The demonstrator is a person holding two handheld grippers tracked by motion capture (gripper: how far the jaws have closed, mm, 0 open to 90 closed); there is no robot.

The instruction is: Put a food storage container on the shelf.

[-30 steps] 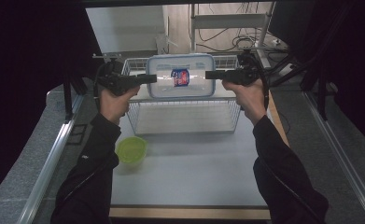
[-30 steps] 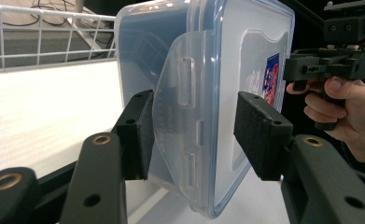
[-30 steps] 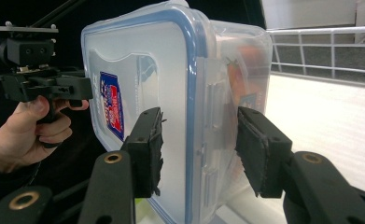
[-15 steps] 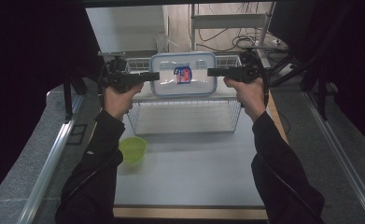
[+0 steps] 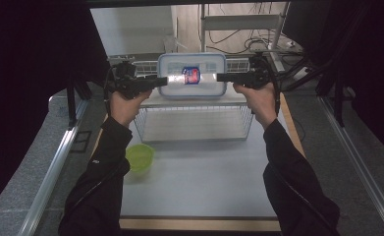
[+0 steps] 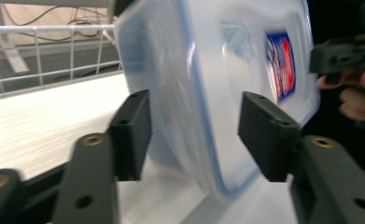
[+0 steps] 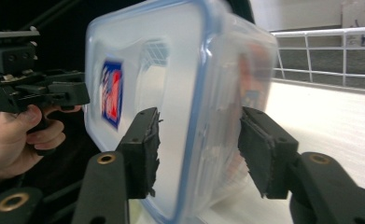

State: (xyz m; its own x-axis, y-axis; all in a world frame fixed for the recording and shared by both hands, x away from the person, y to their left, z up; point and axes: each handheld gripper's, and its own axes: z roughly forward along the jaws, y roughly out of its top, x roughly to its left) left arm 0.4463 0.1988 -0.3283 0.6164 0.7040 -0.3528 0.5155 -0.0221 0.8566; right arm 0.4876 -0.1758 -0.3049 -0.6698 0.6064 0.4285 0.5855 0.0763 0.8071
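The left gripper (image 5: 162,80) has just been opening; its jaws straddle the left end of the clear lidded container (image 5: 192,74), pads seemingly off its walls. The container stands on edge on the wire basket's (image 5: 194,118) top shelf, label facing the person, apparently set down there. The right gripper (image 5: 222,76), likewise just opened, brackets the right end without pressing, probably releasing.
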